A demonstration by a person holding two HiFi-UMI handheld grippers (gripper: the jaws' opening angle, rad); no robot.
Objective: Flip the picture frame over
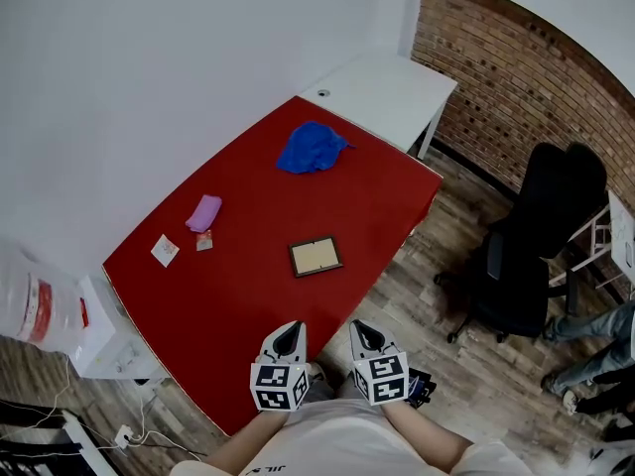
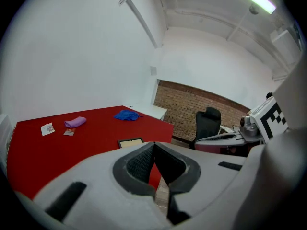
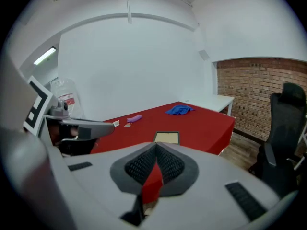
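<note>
The picture frame (image 1: 315, 256) lies flat on the red table (image 1: 248, 305), its dark border around a tan panel facing up. It also shows in the left gripper view (image 2: 131, 142) and the right gripper view (image 3: 167, 137). Both grippers hover side by side over the table's near edge, well short of the frame. My left gripper (image 1: 291, 327) (image 2: 154, 146) is shut with nothing between its pads. My right gripper (image 1: 361, 327) (image 3: 156, 147) is also shut and holds nothing.
A blue cloth (image 1: 312, 148) lies at the table's far end; a purple cloth (image 1: 204, 212), a small card (image 1: 165, 250) and a tiny packet (image 1: 203, 240) lie left. A white desk (image 1: 392, 92) adjoins beyond. A black office chair (image 1: 526, 256) stands right, a water dispenser (image 1: 40, 305) left.
</note>
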